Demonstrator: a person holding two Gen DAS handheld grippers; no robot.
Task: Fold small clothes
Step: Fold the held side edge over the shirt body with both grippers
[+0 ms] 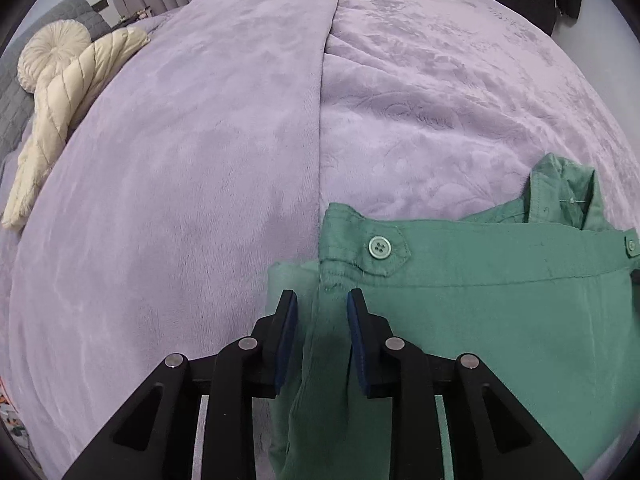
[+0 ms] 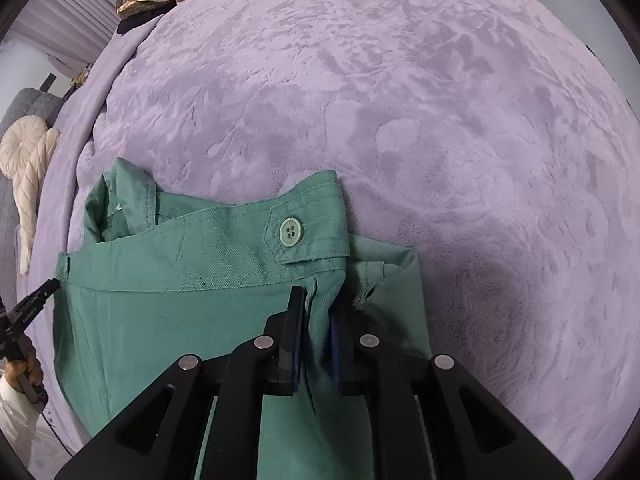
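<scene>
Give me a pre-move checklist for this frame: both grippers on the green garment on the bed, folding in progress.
1. Left gripper clear of cloth: not ok; a ridge of the green garment stands between its parted pads.
2. Right gripper released: cannot tell; a fold sits in a narrow gap.
3. Garment resting on the purple blanket: ok.
4. Button tabs facing up: ok, right button visible.
5. Collar flat: not ok, it stands rumpled.
</scene>
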